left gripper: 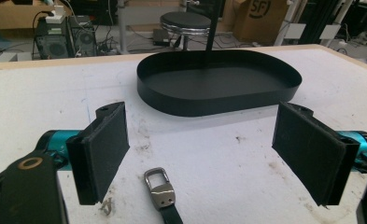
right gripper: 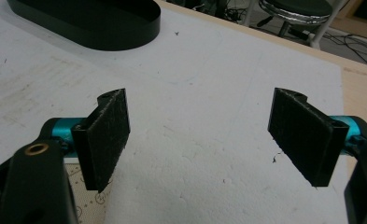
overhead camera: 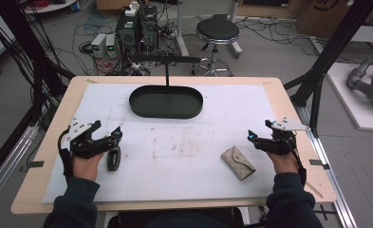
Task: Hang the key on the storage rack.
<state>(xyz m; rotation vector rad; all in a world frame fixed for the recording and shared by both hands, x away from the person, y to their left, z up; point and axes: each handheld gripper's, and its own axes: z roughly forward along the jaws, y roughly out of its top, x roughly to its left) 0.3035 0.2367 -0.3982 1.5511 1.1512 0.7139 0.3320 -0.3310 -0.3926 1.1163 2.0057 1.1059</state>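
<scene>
Both grippers are standing spread and empty. The left gripper (left gripper: pixel 200 149) is framing the key fob (left gripper: pixel 161 191) between its fingers; closing off-centre risks skidding it. The right gripper (right gripper: pixel 209 140) is hovering past the pouch (overhead camera: pixel 238 162).

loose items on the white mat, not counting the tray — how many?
2. A black key fob with a metal ring lies near the left gripper, which is open. A beige pouch lies near the right gripper, also open. The black tray looks empty.
</scene>
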